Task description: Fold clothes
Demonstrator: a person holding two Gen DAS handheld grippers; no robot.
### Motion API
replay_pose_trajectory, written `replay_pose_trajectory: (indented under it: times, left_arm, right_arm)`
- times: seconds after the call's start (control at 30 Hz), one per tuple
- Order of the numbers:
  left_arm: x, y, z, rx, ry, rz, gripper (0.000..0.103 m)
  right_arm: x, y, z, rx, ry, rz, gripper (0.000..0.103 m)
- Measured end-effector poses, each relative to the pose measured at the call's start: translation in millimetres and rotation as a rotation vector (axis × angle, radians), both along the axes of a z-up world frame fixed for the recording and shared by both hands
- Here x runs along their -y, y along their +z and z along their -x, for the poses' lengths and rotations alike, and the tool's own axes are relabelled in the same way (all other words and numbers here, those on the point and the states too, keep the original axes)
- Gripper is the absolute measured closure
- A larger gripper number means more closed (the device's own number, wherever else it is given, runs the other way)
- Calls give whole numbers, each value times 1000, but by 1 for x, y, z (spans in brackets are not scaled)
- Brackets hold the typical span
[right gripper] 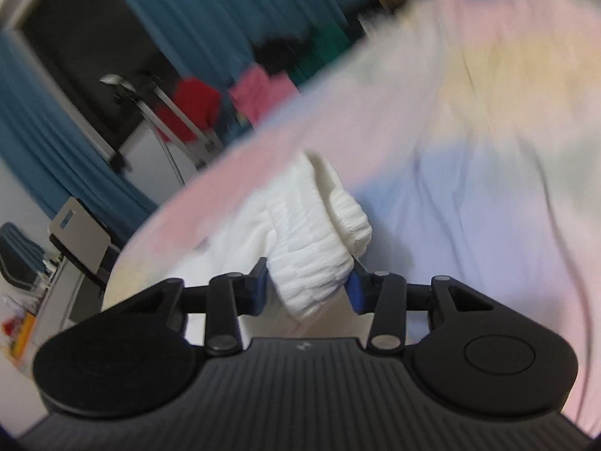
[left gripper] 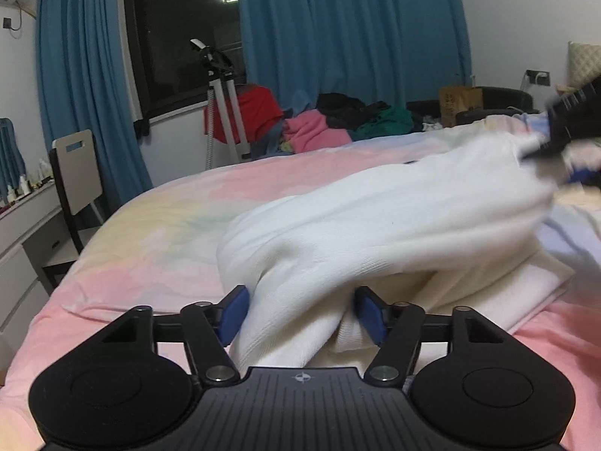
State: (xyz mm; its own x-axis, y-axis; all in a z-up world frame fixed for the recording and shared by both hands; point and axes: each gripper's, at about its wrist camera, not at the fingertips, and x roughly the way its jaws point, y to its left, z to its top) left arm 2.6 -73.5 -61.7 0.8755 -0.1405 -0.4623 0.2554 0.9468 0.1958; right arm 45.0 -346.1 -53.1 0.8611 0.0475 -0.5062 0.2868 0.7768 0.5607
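White knit garment (left gripper: 375, 218) lies bunched on the pastel bedsheet (left gripper: 157, 225); left gripper (left gripper: 302, 314) at six o'clock and right gripper (right gripper: 308, 286) each clamp a fold.

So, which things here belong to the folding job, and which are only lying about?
Belong to the job:
white garment
left gripper
right gripper
bed

Lying about:
clothes pile
chair
tripod
curtains

At your 12 o'clock, blue curtains (left gripper: 338, 30) flank a dark window (left gripper: 184, 30); a chair (left gripper: 75, 173) and white dresser (left gripper: 22, 233) stand at 9.
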Motion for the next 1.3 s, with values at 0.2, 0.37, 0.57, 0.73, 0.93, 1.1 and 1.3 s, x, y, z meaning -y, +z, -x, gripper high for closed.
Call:
replay_pose_trajectory:
  times: [0.2,0.37,0.57,0.73,0.93,1.1,1.3]
  left_arm:
    - [4,-7,1,-31,-30,-3,46]
    - [1,-12,-4,-77,-30,7,46]
    - [-9,-12,-10,-112,-33,53,47]
    - [-21,-5,-13,-152,-34,112,44]
    - [-68,18,-22,-264,-55,393,19]
    - [-127,22,-44,-274,40,720,8]
    - [-140,-28,-85,-507,132,926,8]
  right_arm:
    - [12,-15,-21,-22,-30,45,57]
    - [14,-38,-24,-91,10,-7,31]
    - [-9,-60,-36,-154,137,39,14]
    - [-3,-80,-45,-169,161,-76,0]
    - [-11,-66,-35,-163,152,-33,36]
    - [-8,-49,-25,-127,106,-38,60]
    - [-11,-43,-26,-105,100,-10,64]
